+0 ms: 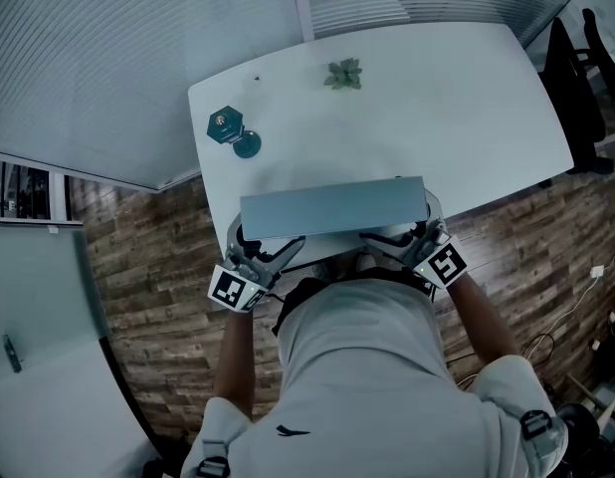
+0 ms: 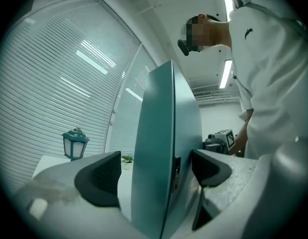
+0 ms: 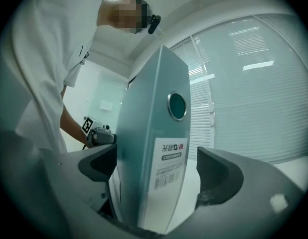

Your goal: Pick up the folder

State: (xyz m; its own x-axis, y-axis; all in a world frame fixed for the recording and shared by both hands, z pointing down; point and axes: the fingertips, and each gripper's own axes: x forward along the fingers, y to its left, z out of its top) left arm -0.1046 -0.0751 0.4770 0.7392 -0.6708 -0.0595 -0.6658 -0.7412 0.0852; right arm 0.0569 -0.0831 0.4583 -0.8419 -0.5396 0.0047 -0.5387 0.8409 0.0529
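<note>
A grey-blue folder (image 1: 332, 207) lies level over the near edge of the white table (image 1: 437, 98), just in front of the person. My left gripper (image 1: 273, 255) takes in its left end and my right gripper (image 1: 399, 242) its right end. In the left gripper view the folder (image 2: 161, 133) stands edge-on deep between the jaws of the left gripper (image 2: 156, 171), with a gap to each pad. In the right gripper view the labelled spine (image 3: 169, 158) sits between the jaws of the right gripper (image 3: 159, 168). The right-hand pad (image 3: 219, 171) is clearly apart from it.
A teal lantern (image 1: 228, 127) stands at the table's far left and shows again as the lantern (image 2: 74, 143). A small plant (image 1: 343, 74) sits at the far edge. White blinds line the far wall. A black chair (image 1: 576, 78) stands beyond the table's right end.
</note>
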